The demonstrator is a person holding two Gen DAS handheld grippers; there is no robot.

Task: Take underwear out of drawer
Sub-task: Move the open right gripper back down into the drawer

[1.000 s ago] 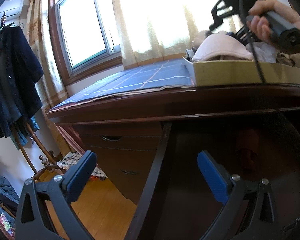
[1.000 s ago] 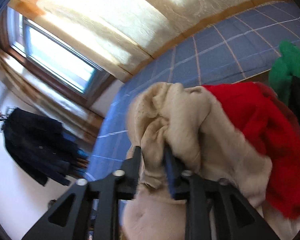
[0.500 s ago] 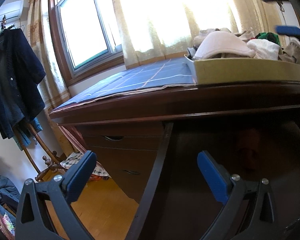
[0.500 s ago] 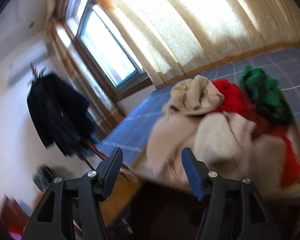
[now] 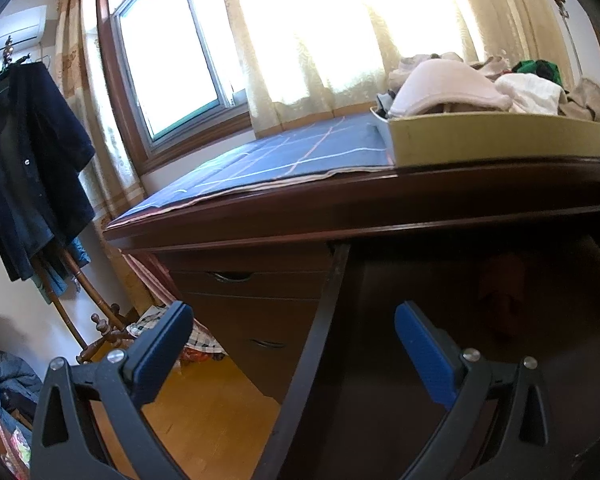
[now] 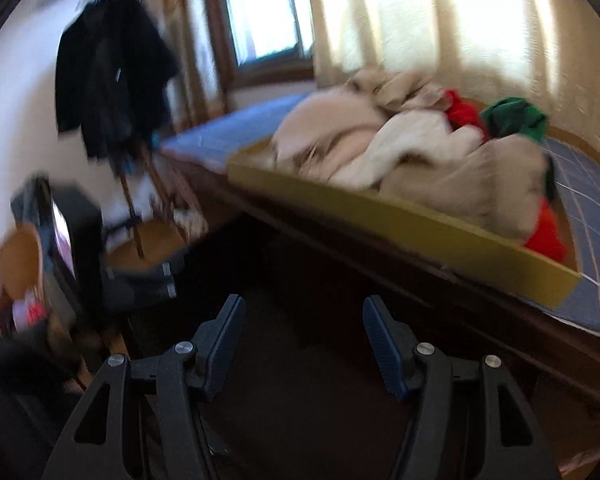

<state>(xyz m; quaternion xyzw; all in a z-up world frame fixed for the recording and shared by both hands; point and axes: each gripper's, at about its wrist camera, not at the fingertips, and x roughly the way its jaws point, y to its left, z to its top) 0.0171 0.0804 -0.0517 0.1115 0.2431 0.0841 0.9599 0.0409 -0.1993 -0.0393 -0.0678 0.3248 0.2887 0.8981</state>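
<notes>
From the left wrist, the left tool [image 5: 292, 344] hangs low in front of the dark wooden desk [image 5: 340, 204], its blue-padded fingers [image 5: 420, 350] wide apart with nothing between them; behind the gap runs the dark edge of an open space under the desk top, whose inside is too dim to read. On the desk lies a blue checked cloth [image 5: 292, 152], and on the right part of it sits a shallow yellow tray [image 5: 480, 140] heaped with underwear [image 5: 444, 88] in pale pink, white, beige and a bit of green. To the left of the desk front are two closed drawers [image 5: 256, 308] with recessed handles, and further left a dark coat [image 5: 28, 168] hangs on a wooden stand beside the bright window [image 5: 168, 52] and cream curtains. From the right wrist (this picture is smeared by motion), the right tool [image 6: 304, 344] points down toward the dark space below the desk edge, fingers standing apart and empty. The same yellow tray [image 6: 380, 216] is up and to the right, well apart from the tool, piled with beige, white, red and green underwear [image 6: 420, 148]. At far left the coat [image 6: 108, 76] hangs, and a black blurred object with a lit screen [image 6: 64, 240] sits near the left edge
</notes>
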